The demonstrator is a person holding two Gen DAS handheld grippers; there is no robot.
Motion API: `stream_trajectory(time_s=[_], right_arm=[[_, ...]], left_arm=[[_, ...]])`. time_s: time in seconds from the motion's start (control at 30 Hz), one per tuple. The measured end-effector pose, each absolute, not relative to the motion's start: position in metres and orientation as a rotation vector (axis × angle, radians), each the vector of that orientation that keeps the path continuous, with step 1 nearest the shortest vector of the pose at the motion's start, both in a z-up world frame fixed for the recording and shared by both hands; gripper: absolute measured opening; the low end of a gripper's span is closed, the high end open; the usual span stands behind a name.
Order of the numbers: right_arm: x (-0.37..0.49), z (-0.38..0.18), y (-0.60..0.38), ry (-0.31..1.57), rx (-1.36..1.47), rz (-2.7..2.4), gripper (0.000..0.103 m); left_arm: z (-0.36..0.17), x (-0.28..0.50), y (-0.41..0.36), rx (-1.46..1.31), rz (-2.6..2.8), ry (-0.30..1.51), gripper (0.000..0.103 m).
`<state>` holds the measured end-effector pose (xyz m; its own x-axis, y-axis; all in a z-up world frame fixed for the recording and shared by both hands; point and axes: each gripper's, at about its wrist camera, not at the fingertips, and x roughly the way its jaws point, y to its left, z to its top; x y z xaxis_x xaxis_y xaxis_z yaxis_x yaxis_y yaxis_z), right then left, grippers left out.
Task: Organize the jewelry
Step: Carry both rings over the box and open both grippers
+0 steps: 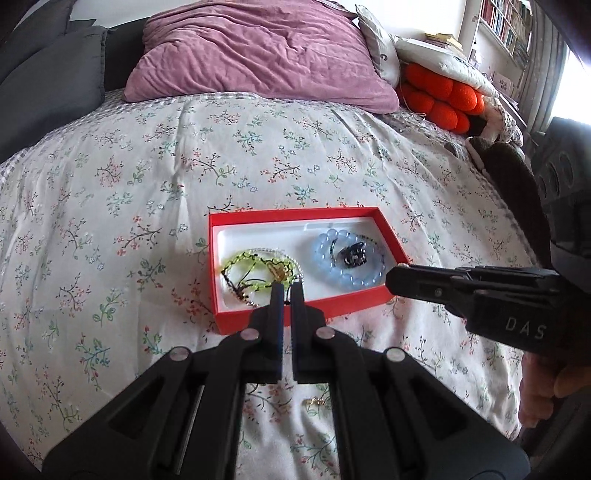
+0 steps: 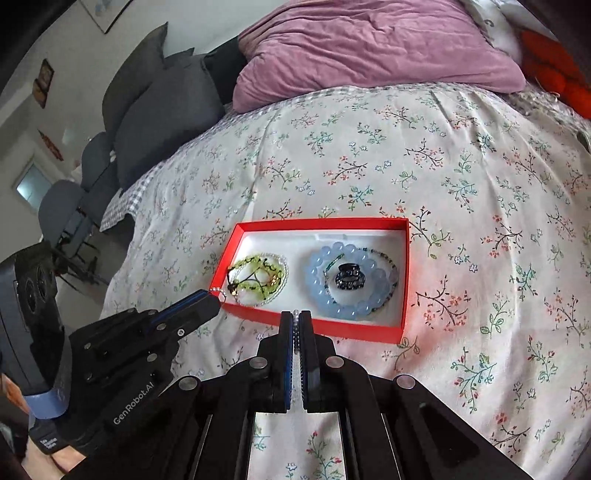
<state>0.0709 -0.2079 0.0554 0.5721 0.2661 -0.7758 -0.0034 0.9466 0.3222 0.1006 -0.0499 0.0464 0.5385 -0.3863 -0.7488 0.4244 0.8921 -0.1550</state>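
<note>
Pearl necklace (image 2: 258, 302) spills over the red box's (image 2: 405, 277) near wall toward you. Left gripper (image 2: 212, 301) and right gripper (image 2: 295, 321) are clamped on it, the left nearer its coil.

A white bedspread (image 1: 147, 177) printed with small flower sprigs is spread across the bed, and a checked edging is seen along its far border. A crumpled mauve pillow (image 1: 258, 51) is laid at the head of the bed. Dark grey cushions (image 1: 48, 74) are stacked to its left against the wall. A bright orange knotted cushion (image 1: 443, 99) is tucked to the right of the pillow, under a pale quilted throw (image 1: 443, 59). A white bookshelf (image 1: 506, 26) filled with books is seen in the far right corner. In the right wrist view, small pictures (image 2: 43, 83) are hung on the pale wall, and grey chairs (image 2: 59, 210) are placed beside the bed.
</note>
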Motion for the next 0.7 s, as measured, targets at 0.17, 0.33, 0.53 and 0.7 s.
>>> stream_trajectory(time_s=[0.17,0.33,0.53,0.7], right_arm=[[0.086,0.047,-0.215,0.955,0.361,0.142,0.003],[0.097,0.039,-0.218,0.956,0.384,0.124,0.003],[0.1,0.033,-0.227,0.964,0.397,0.101,0.005],[0.098,0.035,-0.23,0.967,0.376,0.091,0.006]], left_arm=[[0.038,0.114,-0.063,-0.002,-0.502,0.907,0.004],[0.027,0.122,-0.076,-0.025,-0.508,0.937,0.004],[0.021,0.125,-0.083,-0.005,-0.504,0.947,0.004],[0.022,0.126,-0.083,-0.01,-0.496,0.938,0.018]])
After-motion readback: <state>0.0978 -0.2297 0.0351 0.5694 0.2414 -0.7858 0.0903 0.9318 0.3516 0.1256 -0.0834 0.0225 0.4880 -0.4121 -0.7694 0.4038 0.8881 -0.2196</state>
